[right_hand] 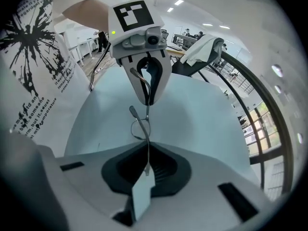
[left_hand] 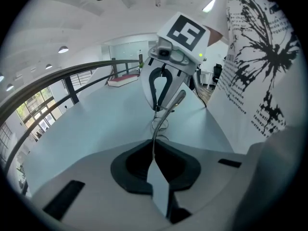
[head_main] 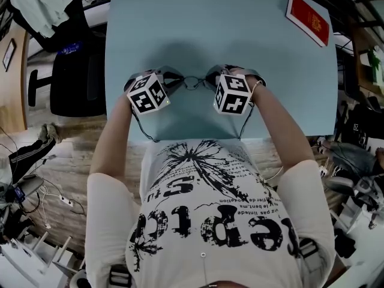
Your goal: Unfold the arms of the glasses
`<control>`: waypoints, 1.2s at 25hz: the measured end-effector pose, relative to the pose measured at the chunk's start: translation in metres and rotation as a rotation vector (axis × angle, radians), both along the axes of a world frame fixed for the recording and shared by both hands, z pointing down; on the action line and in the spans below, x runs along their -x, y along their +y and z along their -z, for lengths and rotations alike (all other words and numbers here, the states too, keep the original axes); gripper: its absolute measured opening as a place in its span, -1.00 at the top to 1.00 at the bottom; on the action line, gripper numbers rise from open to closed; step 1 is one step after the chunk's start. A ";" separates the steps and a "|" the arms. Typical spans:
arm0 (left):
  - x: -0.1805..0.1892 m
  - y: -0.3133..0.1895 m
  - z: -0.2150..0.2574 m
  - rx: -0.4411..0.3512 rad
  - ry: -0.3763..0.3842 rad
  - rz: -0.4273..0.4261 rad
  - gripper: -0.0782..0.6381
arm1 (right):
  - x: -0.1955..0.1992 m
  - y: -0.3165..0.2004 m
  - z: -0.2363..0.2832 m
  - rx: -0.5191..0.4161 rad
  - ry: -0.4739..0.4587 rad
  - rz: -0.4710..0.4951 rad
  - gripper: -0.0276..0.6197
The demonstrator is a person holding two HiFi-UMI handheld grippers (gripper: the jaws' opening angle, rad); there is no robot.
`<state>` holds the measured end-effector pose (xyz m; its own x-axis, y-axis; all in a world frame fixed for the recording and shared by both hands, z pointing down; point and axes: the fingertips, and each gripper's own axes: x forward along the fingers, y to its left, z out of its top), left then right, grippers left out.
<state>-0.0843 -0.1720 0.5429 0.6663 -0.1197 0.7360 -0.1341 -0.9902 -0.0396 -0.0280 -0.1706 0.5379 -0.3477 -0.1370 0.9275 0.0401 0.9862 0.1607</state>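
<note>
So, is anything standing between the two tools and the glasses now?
Nothing visible does. The left tool and the right tool are each shut on one end of the glasses, held between them above the light blue table. The red booklet lies at the table's far corner, well apart.

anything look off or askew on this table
Nothing damaged or spilled. The flat red packet sits skewed at the far right corner of the pale blue table. The thin wire-framed glasses are gripped between left claw and right claw.
</note>
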 end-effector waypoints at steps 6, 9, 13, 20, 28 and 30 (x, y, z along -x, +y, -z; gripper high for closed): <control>0.000 -0.004 0.011 -0.012 -0.007 0.003 0.71 | -0.014 -0.003 0.026 -0.045 -0.112 -0.050 0.85; -0.001 -0.006 0.008 -0.022 -0.002 0.018 0.71 | -0.025 -0.006 0.028 -0.072 -0.156 -0.089 0.85; -0.002 -0.005 0.004 -0.046 -0.027 0.002 0.71 | -0.038 -0.009 0.024 -0.095 -0.155 -0.119 0.84; 0.003 -0.009 0.003 -0.069 -0.059 0.014 0.71 | -0.060 -0.003 0.015 -0.073 -0.112 -0.165 0.84; 0.004 -0.006 -0.005 -0.066 -0.043 0.043 0.71 | -0.065 -0.001 0.008 -0.073 -0.111 -0.192 0.84; 0.001 -0.008 -0.004 -0.062 -0.026 0.064 0.71 | -0.067 -0.003 0.010 -0.080 -0.111 -0.192 0.84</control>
